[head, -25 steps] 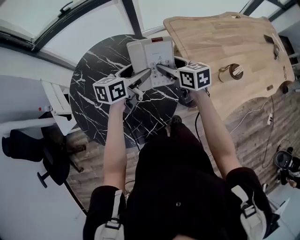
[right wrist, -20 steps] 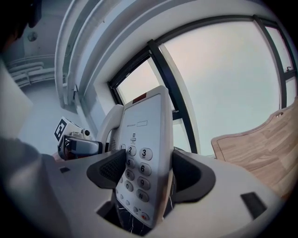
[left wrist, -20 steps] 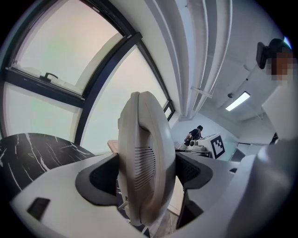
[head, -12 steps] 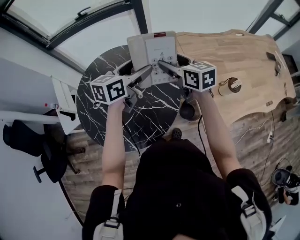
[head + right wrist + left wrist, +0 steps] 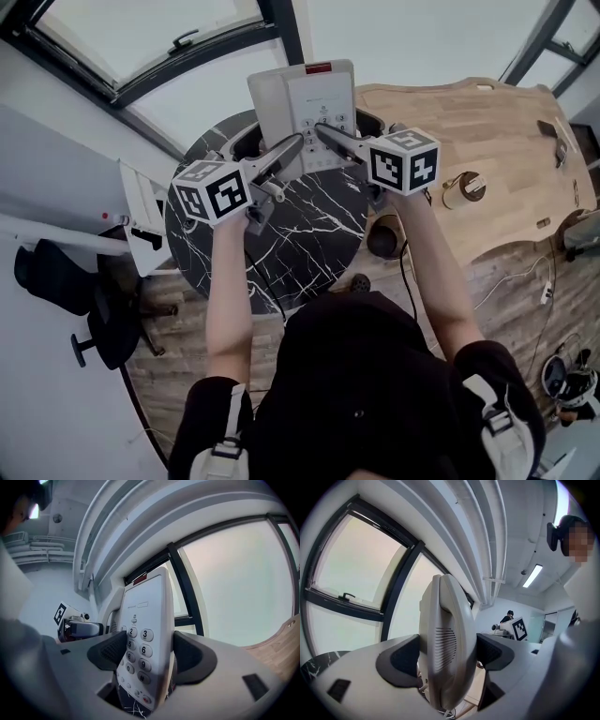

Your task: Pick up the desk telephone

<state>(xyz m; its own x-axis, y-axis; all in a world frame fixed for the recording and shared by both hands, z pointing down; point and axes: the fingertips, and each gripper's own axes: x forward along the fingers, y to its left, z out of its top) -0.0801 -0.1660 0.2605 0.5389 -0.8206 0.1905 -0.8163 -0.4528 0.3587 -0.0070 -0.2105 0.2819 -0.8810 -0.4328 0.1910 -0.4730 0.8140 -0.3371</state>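
The off-white desk telephone (image 5: 302, 108) hangs in the air, keypad (image 5: 321, 129) facing up. Its handset (image 5: 268, 105) sits cradled on the left side.

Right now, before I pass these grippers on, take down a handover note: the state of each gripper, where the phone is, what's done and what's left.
Left gripper: shut on the desk telephone, at its handset side.
Right gripper: shut on the same phone, at its keypad side.
Phone: held up between the two grippers, off the black marble table, with the handset on its base.
Done: grasped and lifted.
Left: probably only to hold it steady; keep both grips shut.
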